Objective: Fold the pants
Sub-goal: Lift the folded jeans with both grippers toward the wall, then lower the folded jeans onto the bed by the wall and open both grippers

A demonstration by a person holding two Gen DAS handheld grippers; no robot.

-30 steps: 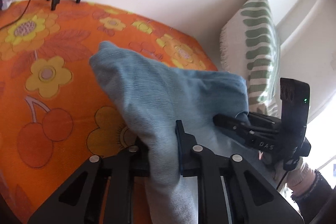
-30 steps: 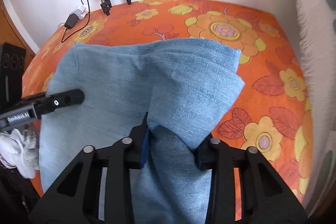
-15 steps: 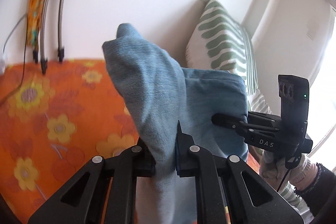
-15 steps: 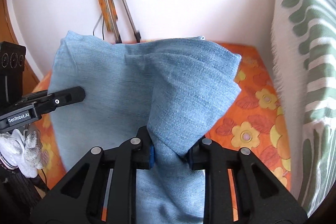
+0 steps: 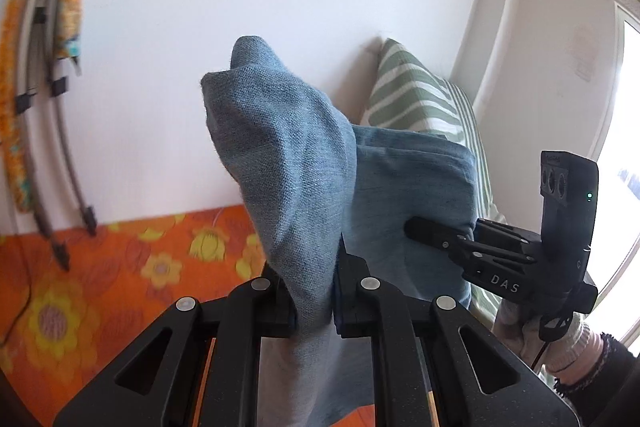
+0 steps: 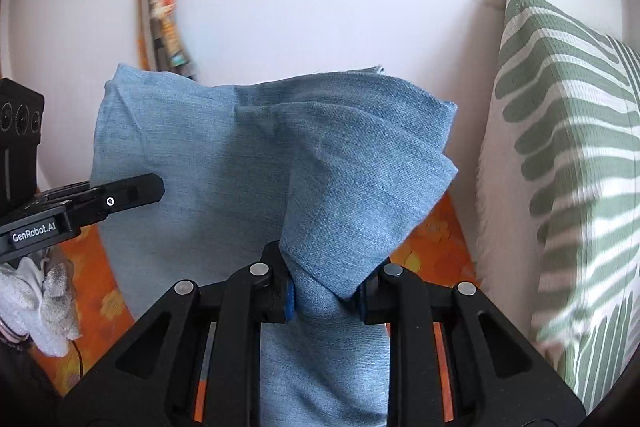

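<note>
Left wrist view: my left gripper is clamping its fingers on a bunched fold of the blue denim pants, which are standing up in front of the white wall. My right gripper is reaching in from the right, gripping the far edge. In the right wrist view, my right gripper has just been closing and is pinching a thick fold of the pants, above the orange flowered cover, beside the green-striped pillow.
</note>
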